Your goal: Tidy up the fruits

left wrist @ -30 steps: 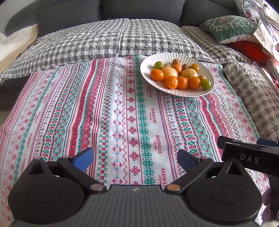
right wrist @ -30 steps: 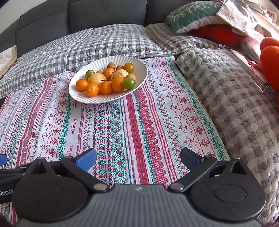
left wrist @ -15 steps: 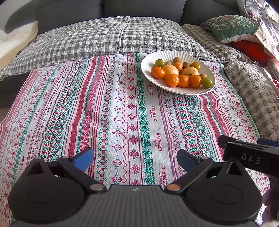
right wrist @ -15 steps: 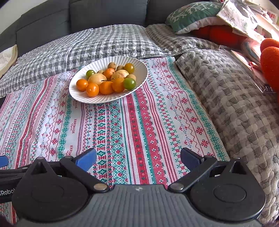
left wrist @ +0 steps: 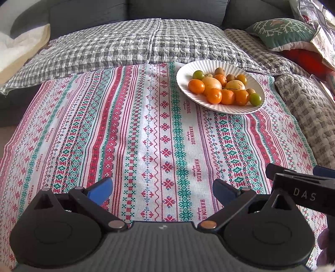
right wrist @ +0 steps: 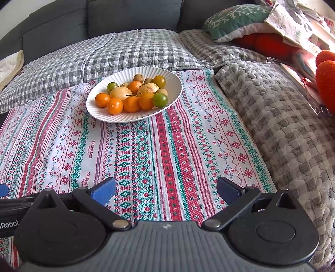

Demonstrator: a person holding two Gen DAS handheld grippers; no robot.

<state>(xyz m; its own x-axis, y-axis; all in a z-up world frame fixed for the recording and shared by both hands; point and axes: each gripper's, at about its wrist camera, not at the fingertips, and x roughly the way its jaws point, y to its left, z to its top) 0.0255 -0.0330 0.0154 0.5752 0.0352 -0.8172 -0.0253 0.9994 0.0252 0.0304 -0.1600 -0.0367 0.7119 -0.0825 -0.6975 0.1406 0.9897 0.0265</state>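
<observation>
A white ribbed plate (left wrist: 184, 79) holds several small fruits: orange ones (left wrist: 196, 86), two pale yellow ones (left wrist: 211, 83), green ones (left wrist: 255, 99) and small brown ones. It sits at the far right of a patterned cloth (left wrist: 129, 134). The plate also shows in the right wrist view (right wrist: 173, 83), far and left of centre. My left gripper (left wrist: 162, 189) is open and empty, low over the near cloth. My right gripper (right wrist: 166, 188) is open and empty, just right of the left one; its side shows in the left wrist view (left wrist: 301, 188).
The cloth lies on a sofa with grey checked quilts (left wrist: 136, 46) behind and a grey quilt (right wrist: 282, 129) on the right. A green snowflake cushion (right wrist: 234, 18) and orange-red soft things (right wrist: 326, 83) lie far right. A cream blanket (left wrist: 18, 50) lies far left.
The left wrist view has tilted a little, so the plate sits slightly lower in it. The right gripper has barely moved. Both stay open.
</observation>
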